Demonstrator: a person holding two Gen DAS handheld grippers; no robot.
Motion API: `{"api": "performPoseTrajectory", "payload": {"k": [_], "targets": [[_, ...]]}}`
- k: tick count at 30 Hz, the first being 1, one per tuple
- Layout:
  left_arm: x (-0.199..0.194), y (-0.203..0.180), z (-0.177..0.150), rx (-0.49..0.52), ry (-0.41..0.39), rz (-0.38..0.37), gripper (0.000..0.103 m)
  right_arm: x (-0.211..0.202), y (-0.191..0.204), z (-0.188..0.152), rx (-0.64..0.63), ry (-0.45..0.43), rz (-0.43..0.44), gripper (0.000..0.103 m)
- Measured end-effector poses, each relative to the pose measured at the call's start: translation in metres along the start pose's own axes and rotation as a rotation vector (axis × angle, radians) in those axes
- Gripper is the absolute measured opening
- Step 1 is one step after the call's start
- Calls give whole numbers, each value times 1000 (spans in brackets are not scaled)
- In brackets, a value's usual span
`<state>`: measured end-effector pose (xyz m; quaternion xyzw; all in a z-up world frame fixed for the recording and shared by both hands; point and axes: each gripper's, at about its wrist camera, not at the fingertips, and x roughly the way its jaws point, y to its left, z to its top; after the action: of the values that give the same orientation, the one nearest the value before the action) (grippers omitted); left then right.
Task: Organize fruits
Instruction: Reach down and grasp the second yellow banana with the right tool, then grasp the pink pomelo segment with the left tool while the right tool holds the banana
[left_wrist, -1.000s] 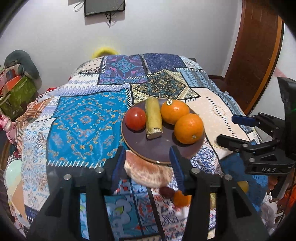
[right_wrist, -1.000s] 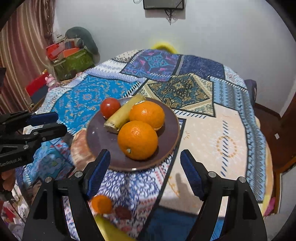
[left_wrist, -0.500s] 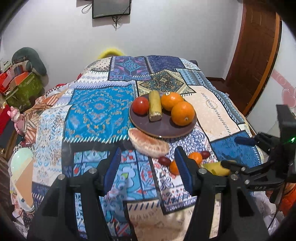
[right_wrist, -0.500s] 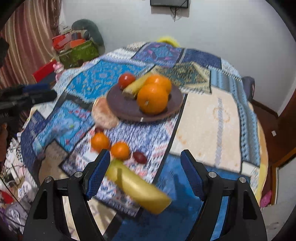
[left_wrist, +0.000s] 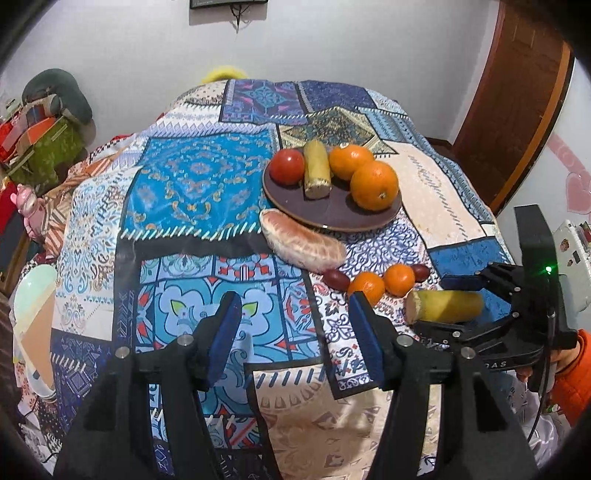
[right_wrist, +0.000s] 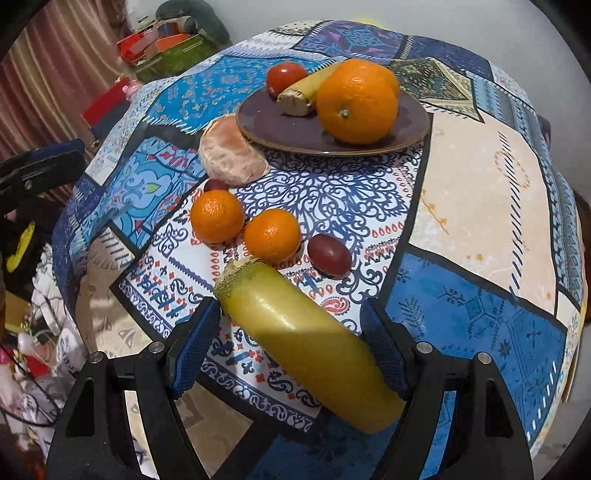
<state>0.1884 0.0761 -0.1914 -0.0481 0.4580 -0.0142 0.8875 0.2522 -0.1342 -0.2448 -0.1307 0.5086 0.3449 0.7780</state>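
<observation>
Patchwork cloth (left_wrist: 192, 192) in blues and creams covers the table, with a white wall behind it.

Right gripper (right_wrist: 291, 339) — jaws wide, blue pads on either side of a yellow-green cut stalk (right_wrist: 306, 350) that lies on the cloth at a slant; whether the pads press on it cannot be told. In the left wrist view the same gripper (left_wrist: 461, 306) brackets the stalk (left_wrist: 443, 305) from the right, carried by a hand in an orange sleeve (left_wrist: 569, 380).

Left gripper (left_wrist: 291, 328) — jaws moderately wide, nothing between them, above bare cloth near the table's front edge.

Just beyond the stalk's cut end lie two small oranges (right_wrist: 218, 216) (right_wrist: 272, 236), touching or nearly so, with a dark red grape (right_wrist: 328, 254) at their right and a second grape (right_wrist: 216, 184) behind the left one. A peeled citrus segment (right_wrist: 232, 155) rests against the rim of a brown plate (right_wrist: 291, 134).

On the plate: a red tomato (left_wrist: 287, 167), a second cut stalk (left_wrist: 317, 170) beside it, and two large oranges (left_wrist: 373, 185) (left_wrist: 349, 160), one in front of the other.

At far left stand a green box and assorted clutter (left_wrist: 40, 147); a brown door (left_wrist: 517, 96) is at right.
</observation>
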Motion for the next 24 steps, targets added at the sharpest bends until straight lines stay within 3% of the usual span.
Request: {"api": "performPoseTrajectory", "payload": {"k": [2,5,7,9,14,20,24], "targets": [[4,2,-2,-12,11,-5,60,0,4,-3,-25,0,-29,72],[7,2,-3,-17,18,-10,60,-3,9,-10,-69,0,-82,57],[10,1,-4,-17,23,-12,60,-9,6,-16,-69,1,-82,44],[13,0,-4,-18,29,-11,60,-16,2,-22,-63,3,-70,40],[20,1,-3,-17,40,-8,60,-32,-8,-45,-67,3,-115,38],[39,4,6,-39,65,13,60,-44,-50,-53,50,-25,-233,36],[57,1,19,-49,89,11,60,-42,-66,-46,123,-59,-225,36]]}}
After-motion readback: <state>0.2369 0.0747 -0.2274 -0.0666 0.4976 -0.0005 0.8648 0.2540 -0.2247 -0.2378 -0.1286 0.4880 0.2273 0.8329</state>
